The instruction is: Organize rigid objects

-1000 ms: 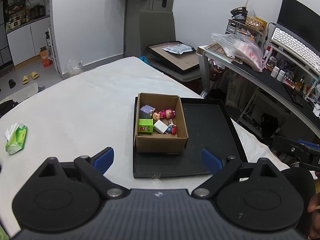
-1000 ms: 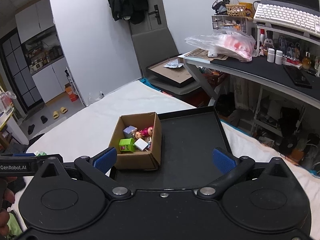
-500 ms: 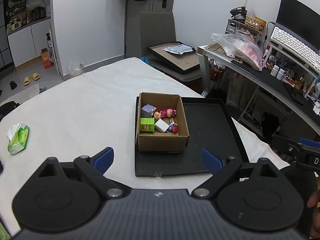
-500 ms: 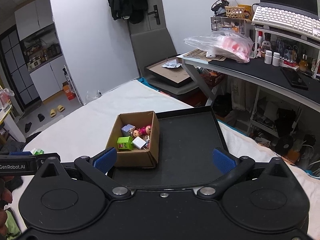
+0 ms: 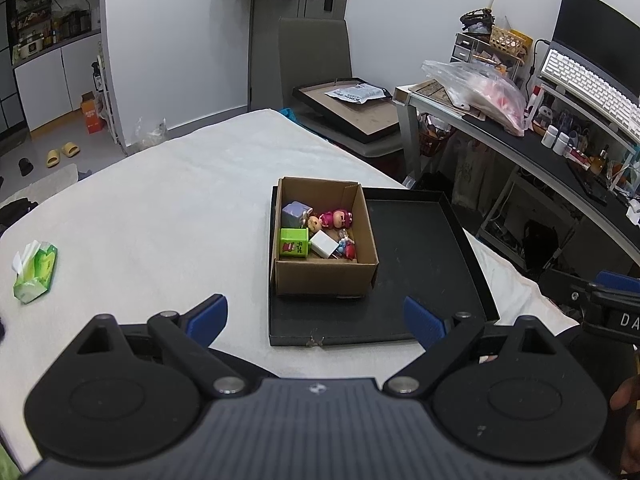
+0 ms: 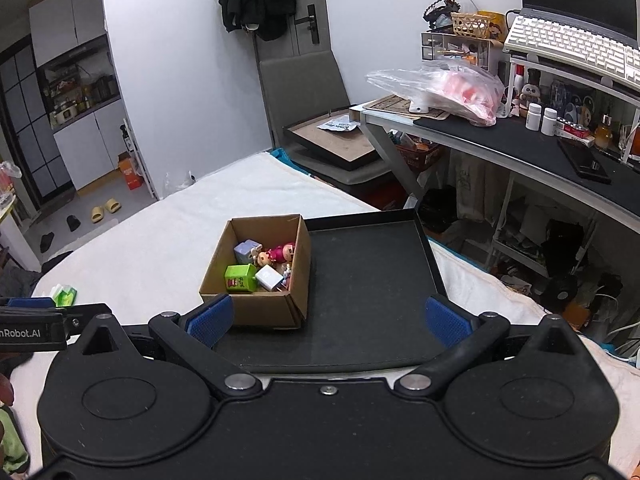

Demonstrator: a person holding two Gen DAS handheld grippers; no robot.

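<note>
Square brown cardboard box point(image 5: 325, 240) sits at left edge of flat matte black tray point(image 5: 416, 264) on white textured cloth point(image 5: 160, 220). Inside box: green cube point(image 5: 294, 242), purple cube point(image 5: 295, 213), white block point(image 5: 324, 243), glossy pink doll point(image 5: 337, 219). Since 1.0 s ago both views pulled back slightly; box unmoved. Left gripper point(image 5: 316, 318) and right gripper point(image 6: 327, 320) both spread wide, empty, short of box.

A: What sits mid-frame?
B: A cardboard box point(image 6: 256, 272) on the left part of a black tray point(image 6: 368, 292), holding a green block point(image 6: 239, 278), a white charger point(image 6: 269, 278) and a pink doll point(image 6: 283, 253).
A: And the right gripper point(image 6: 326, 318)?
B: Low in frame, blue pads point(image 6: 444, 322) spread wide, nothing between them.
</note>
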